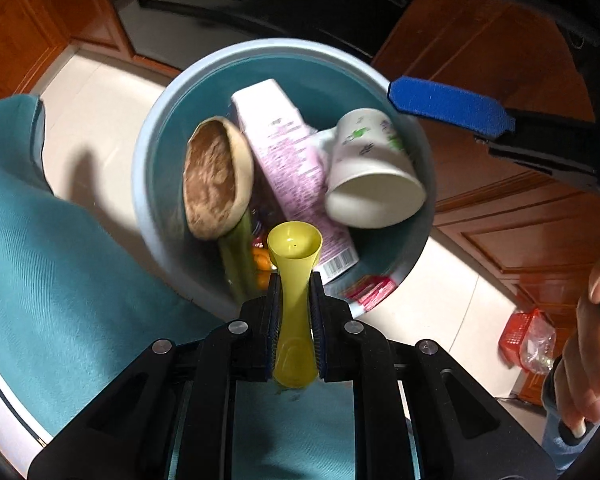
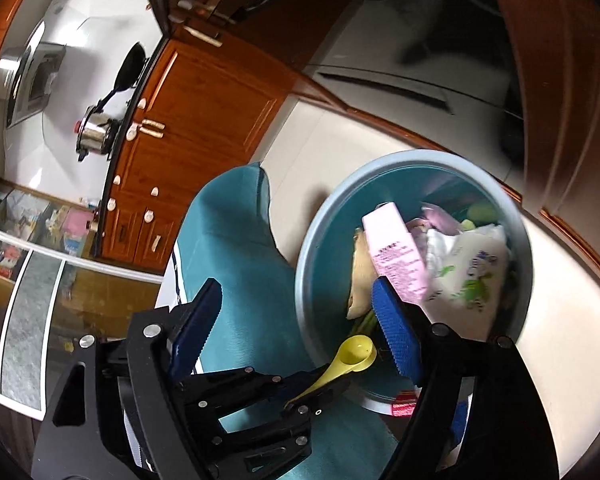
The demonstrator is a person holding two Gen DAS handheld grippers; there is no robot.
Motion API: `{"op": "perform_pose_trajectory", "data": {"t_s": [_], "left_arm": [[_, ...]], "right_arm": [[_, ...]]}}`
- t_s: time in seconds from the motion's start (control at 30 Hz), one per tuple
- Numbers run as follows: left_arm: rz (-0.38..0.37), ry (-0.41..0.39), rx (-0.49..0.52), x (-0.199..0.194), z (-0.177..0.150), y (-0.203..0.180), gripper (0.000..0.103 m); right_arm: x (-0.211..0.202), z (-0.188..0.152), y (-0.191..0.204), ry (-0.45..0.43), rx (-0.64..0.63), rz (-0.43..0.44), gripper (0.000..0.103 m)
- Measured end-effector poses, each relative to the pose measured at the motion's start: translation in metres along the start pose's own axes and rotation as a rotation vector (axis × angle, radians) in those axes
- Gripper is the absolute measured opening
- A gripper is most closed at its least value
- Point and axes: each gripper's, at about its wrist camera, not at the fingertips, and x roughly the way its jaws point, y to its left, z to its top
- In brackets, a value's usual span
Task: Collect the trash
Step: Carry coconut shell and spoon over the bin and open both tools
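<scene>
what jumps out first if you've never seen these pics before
The round blue bin on the pale floor, already holding a pink carton, a white paper cup and a brown shell-like scrap. Just above its near rim, the left gripper has its jaws shut on a yellow spoon. The right gripper hangs open beside the bin, nothing between its jaws.

Left gripper (image 1: 294, 304) clamps yellow scoop (image 1: 295, 280) by its handle, bowl end above blue bin (image 1: 156, 148). Inside: pink carton (image 1: 288, 160), paper cup (image 1: 374, 176), brown husk (image 1: 216, 184). Teal cloth (image 1: 60, 264) at left
</scene>
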Motion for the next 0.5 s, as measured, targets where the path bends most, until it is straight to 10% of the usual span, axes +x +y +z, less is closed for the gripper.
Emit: {"op": "perform_pose_trajectory", "data": {"t_s": [0.1, 0.2, 0.5], "left_arm": [[0.050, -0.010, 0.010, 0.003, 0.007, -0.003, 0.021], [0.066, -0.023, -0.015, -0.001, 0.008, 0.002, 0.061], [0.106, -0.070, -0.021, -0.028, -0.001, 0.003, 0.072]], "right_arm": [[-0.009, -0.002, -0.007, -0.025, 0.030, -0.006, 0.080], [-0.014, -0.005, -0.009, -0.029, 0.039, -0.011, 0.084], [-0.022, -0.019, -0.003, -0.026, 0.057, -0.037, 0.090]]}}
